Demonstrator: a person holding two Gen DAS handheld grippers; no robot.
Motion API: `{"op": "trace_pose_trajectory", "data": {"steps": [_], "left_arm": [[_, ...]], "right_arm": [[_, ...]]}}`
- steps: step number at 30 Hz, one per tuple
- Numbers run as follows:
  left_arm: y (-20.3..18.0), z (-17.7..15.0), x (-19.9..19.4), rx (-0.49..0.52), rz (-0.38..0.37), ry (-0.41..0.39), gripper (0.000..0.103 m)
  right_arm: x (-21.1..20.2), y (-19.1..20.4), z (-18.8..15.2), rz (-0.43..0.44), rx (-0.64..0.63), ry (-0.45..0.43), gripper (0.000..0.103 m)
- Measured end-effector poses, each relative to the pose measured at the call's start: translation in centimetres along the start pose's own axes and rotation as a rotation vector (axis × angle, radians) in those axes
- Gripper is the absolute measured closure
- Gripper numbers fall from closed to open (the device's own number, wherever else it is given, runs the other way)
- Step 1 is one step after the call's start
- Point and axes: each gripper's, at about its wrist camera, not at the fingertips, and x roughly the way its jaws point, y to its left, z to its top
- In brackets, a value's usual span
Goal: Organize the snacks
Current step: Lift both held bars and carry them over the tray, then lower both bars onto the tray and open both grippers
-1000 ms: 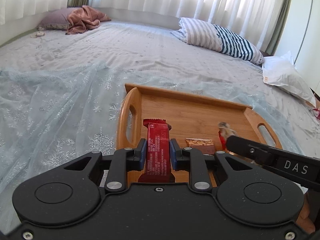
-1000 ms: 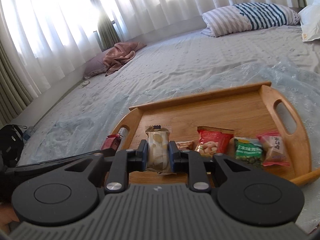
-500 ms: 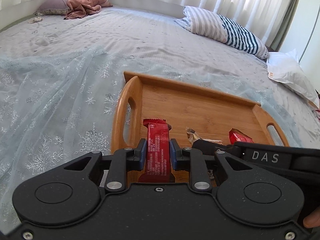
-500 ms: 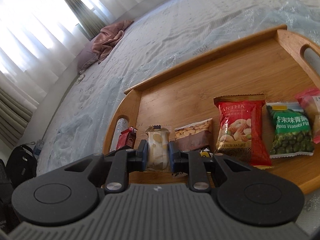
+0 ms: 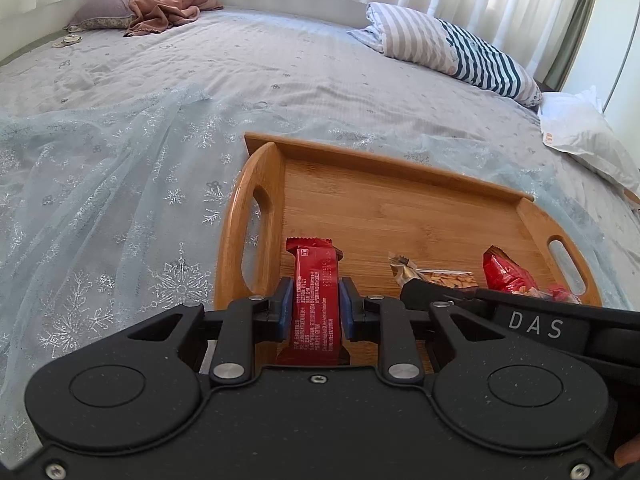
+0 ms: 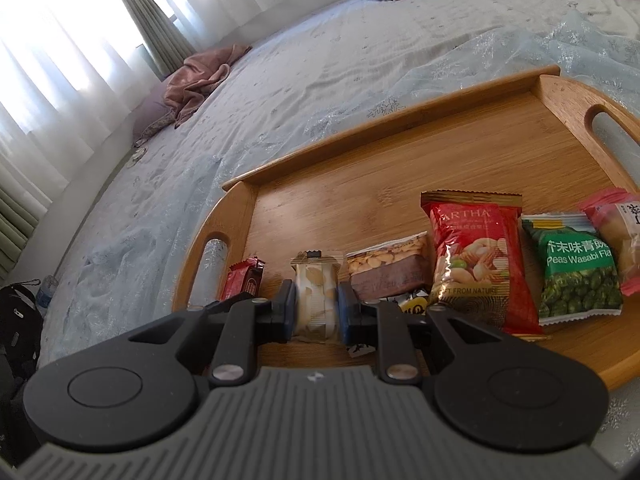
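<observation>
A tray (image 6: 400,136) sits on a bed (image 5: 280,72), partly over a sheer cloth (image 5: 100,184) spread across the sheet. Along the tray's near edge runs a row of snack packs. In the right wrist view, from left to right: a bar (image 6: 244,280) beside the left handle, a biscuit pack (image 6: 316,296), a peanut bar (image 6: 386,268), a nut pack (image 6: 476,264), a pea pack (image 6: 576,272) and a further pack (image 6: 616,236) near the right handle. A small packet (image 6: 412,304) lies partly under the peanut bar and nut pack. The tray's far half is bare. Beyond the tray, a striped pillow (image 5: 452,48) lies at the bed's far right, and a blanket (image 5: 168,4) on another pillow (image 5: 104,12) at its far left.
</observation>
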Motion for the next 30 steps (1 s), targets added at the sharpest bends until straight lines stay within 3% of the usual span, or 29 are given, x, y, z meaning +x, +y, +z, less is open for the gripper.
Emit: {"op": "trace_pose_trajectory", "data": {"steps": [11, 21, 28, 30], "left_arm": [[0.0, -0.1, 0.4, -0.001, 0.004, 0.002, 0.077], [0.1, -0.2, -1.4, -0.006, -0.027, -0.015, 0.051], [-0.6, -1.0, -4.7, 0.029, -0.013, -0.069, 0.025], [-0.9, -1.5, -5.8, 0.046, -0.019, -0.087, 0.022]], "right_arm": [[-0.2, -0.3, 0.1, 0.02, -0.01, -0.008, 0.069], [-2.0, -0.8, 0.3, 0.034, -0.008, -0.033, 0.066], [-5.3, -0.8, -0.2, 0.018, -0.088, -0.093, 0.056], [-6.4, -0.8, -0.6, 0.012, -0.119, -0.115, 0.052]]}}
